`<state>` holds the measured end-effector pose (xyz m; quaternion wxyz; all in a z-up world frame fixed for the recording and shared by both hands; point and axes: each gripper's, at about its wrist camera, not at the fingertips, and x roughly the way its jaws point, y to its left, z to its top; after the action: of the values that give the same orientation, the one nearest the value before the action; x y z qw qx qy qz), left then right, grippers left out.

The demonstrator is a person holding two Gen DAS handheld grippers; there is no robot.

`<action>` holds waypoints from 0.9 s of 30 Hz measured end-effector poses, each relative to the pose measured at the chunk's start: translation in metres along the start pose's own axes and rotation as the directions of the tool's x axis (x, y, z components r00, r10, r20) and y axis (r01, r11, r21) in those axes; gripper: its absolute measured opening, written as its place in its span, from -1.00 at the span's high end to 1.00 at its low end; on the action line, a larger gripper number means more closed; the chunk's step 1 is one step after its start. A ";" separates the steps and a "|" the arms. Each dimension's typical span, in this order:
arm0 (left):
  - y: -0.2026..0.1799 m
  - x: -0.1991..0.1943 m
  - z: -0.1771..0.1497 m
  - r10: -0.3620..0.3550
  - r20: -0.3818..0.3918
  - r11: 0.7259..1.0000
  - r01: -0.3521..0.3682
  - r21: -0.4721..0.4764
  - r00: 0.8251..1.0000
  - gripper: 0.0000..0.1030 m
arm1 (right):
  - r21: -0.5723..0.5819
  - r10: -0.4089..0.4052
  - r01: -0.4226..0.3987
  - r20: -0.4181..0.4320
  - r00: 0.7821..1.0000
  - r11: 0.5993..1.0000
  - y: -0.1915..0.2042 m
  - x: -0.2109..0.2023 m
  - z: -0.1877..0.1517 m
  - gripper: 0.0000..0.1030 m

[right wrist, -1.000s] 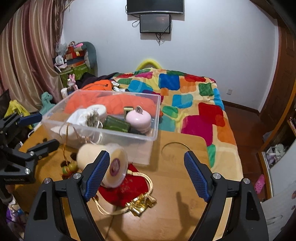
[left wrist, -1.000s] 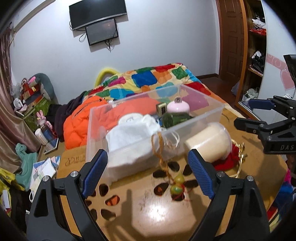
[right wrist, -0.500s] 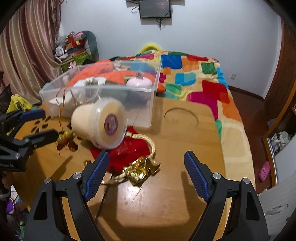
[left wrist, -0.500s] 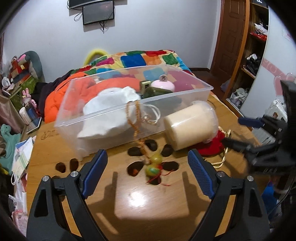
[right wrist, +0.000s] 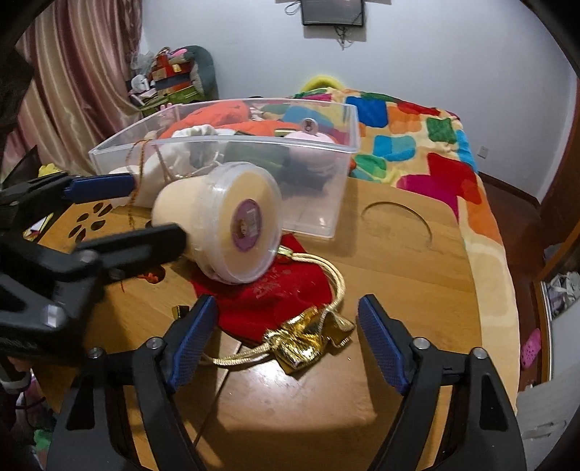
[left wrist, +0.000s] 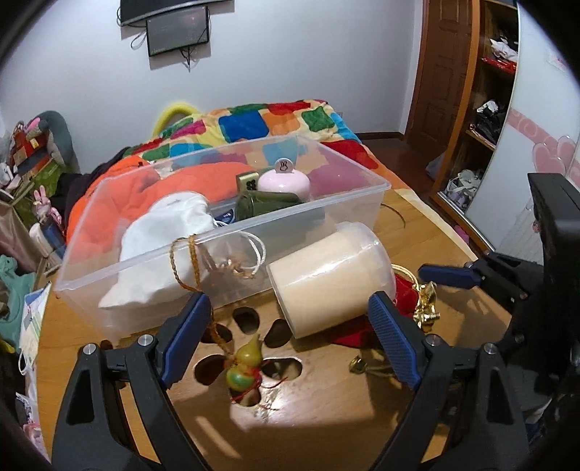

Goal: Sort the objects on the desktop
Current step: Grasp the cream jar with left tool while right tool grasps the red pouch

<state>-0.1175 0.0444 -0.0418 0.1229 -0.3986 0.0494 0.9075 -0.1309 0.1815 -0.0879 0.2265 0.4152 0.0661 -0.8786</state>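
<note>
**Two grippers over a cluttered bedroom table**

Bedroom surroundings frame the scene: a white wall with a dark wall-mounted screen (left wrist: 165, 16), a bed under a bright patchwork quilt (right wrist: 427, 141), and pinkish curtains (right wrist: 69, 90) on one side. Close to the cameras stands a round wooden table (right wrist: 398, 261) with petal-shaped cut-outs.

On the table sits a clear rectangular plastic bin (left wrist: 224, 232). Inside it lie a white cloth pouch (left wrist: 163, 235), a dark green case (left wrist: 268, 204) and a pink rounded jar (left wrist: 284, 181). A braided golden cord (left wrist: 192, 261) hangs over the bin's near wall, running down to a green and yellow gourd charm (left wrist: 244, 366) that lies over the cut-outs.

Just beside the bin, a cream-coloured cylindrical tub with a clear lid (right wrist: 224, 221) lies on its side, resting partly on a red velvet drawstring pouch with gold trim and gold cord (right wrist: 275, 300).

The left gripper (left wrist: 288, 340) has its blue-padded fingers spread wide on either side of the gourd charm and the tub's base; from this view I cannot tell whether a pad touches the tub.

The right gripper (right wrist: 286, 333) hovers over the red pouch. Its jaws are closing, with the pouch's gold trim between them, yet the pads stand apart from it and press on nothing.
</note>
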 end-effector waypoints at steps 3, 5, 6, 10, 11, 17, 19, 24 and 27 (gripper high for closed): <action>0.002 0.002 0.003 -0.012 -0.010 1.000 0.012 -0.026 1.000 -0.73 | -0.003 0.019 -0.019 0.002 1.000 1.000 0.000 0.000 0.000 -0.18; 0.003 0.001 0.004 -0.017 -0.011 0.999 0.017 -0.043 1.000 -0.73 | 0.001 0.029 -0.029 0.007 1.000 1.000 -0.001 0.000 0.000 -0.08; 0.004 -0.001 0.003 -0.021 -0.008 0.998 0.020 -0.051 1.000 -0.73 | 0.001 0.031 -0.031 0.011 0.999 1.000 -0.002 -0.001 -0.001 0.00; 0.004 -0.013 0.002 -0.048 0.013 0.995 0.049 -0.082 0.999 -0.73 | -0.002 0.042 -0.042 0.024 0.999 0.999 -0.004 -0.005 -0.004 0.23; 0.003 -0.015 0.003 -0.051 0.015 0.995 0.052 -0.081 0.999 -0.73 | -0.004 0.042 -0.042 0.026 0.999 0.999 -0.005 -0.005 -0.004 0.27; -0.012 -0.007 0.006 -0.036 -0.004 0.998 0.035 -0.053 0.999 -0.73 | -0.054 0.027 -0.025 0.046 0.999 0.998 0.002 -0.011 -0.008 0.50; -0.015 -0.001 0.008 -0.046 -0.019 0.997 0.045 -0.058 0.999 -0.73 | -0.075 0.016 -0.013 0.051 0.999 0.997 0.004 -0.013 -0.010 0.55; -0.022 0.016 0.012 -0.029 -0.044 0.997 0.026 -0.072 0.999 -0.73 | -0.081 0.023 -0.018 0.051 0.998 0.997 0.001 -0.016 -0.013 0.60; -0.024 0.023 0.015 -0.028 -0.057 0.996 0.022 -0.089 0.998 -0.73 | -0.082 0.022 -0.017 0.054 0.998 0.996 0.000 -0.017 -0.014 0.60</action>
<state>-0.1367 0.0749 -0.0487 0.1150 -0.4304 0.0076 0.8952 -0.1116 0.1919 -0.0841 0.2536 0.3819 0.0916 -0.8840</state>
